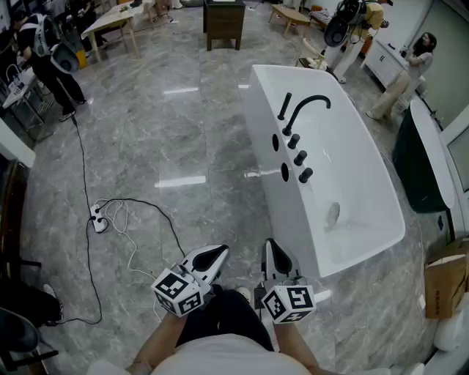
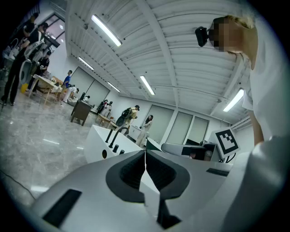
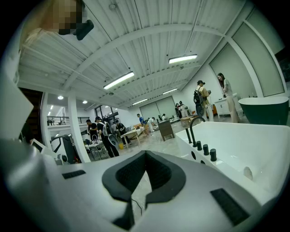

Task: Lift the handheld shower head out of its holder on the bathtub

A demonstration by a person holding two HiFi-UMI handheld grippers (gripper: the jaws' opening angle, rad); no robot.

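The white bathtub [image 1: 366, 183] stands ahead and to the right on the grey marble floor. On its near rim the black handheld shower head [image 1: 285, 106] stands upright in its holder, beside the curved black faucet [image 1: 308, 106] and a row of black knobs [image 1: 299, 157]. The left gripper view shows the shower head [image 2: 109, 135] small and far off. My left gripper [image 1: 218, 253] and right gripper [image 1: 270, 245] are held low near my body, well short of the tub. Both are shut with nothing between the jaws, as the left gripper [image 2: 145, 153] and right gripper [image 3: 145, 153] show in their own views.
A power strip [image 1: 99, 220] with black and white cables lies on the floor at the left. A dark green tub [image 1: 421, 168] and a cardboard box [image 1: 445, 282] sit to the right. A dark cabinet [image 1: 223, 22], tables and several people stand at the far end.
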